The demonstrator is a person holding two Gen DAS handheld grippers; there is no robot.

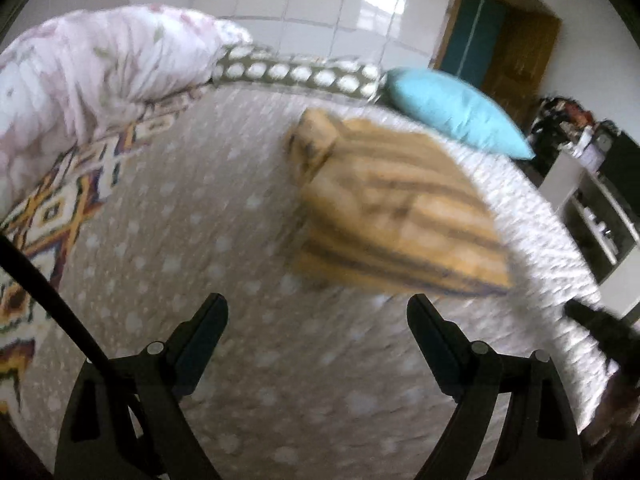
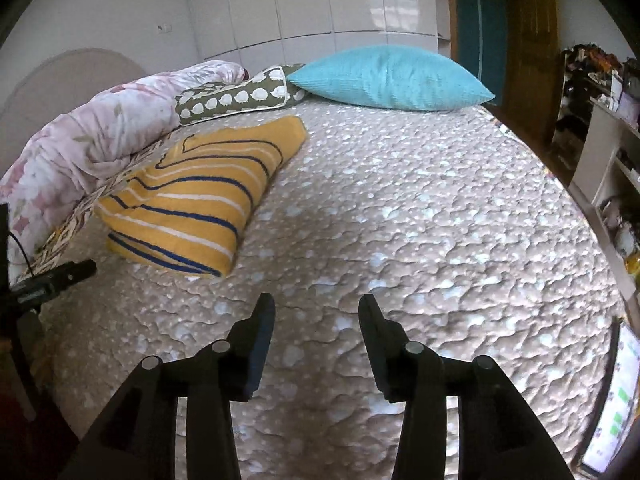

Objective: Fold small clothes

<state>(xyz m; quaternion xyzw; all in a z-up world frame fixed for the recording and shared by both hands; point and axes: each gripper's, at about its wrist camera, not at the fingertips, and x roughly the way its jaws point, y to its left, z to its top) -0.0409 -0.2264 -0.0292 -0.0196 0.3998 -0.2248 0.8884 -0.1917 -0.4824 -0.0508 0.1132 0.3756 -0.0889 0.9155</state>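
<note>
Left gripper (image 1: 318, 304): jaws wide apart, nothing between them, poised over bare bedspread (image 1: 240, 360). Right gripper (image 2: 316, 306): jaws parted less widely, also empty, clear of the cloth.

Open quilted surface ahead of both. Bed edge at 3 o'clock in the right view, shelving beyond. Floral duvet (image 2: 100, 128) bunched at 10 o'clock; blue pillow (image 2: 392, 76) at 12.

Folded yellow striped garment (image 2: 200, 196) lies at 10–11 o'clock from right jaws, well apart; in the left view, near, at 1 o'clock, blurred.
</note>
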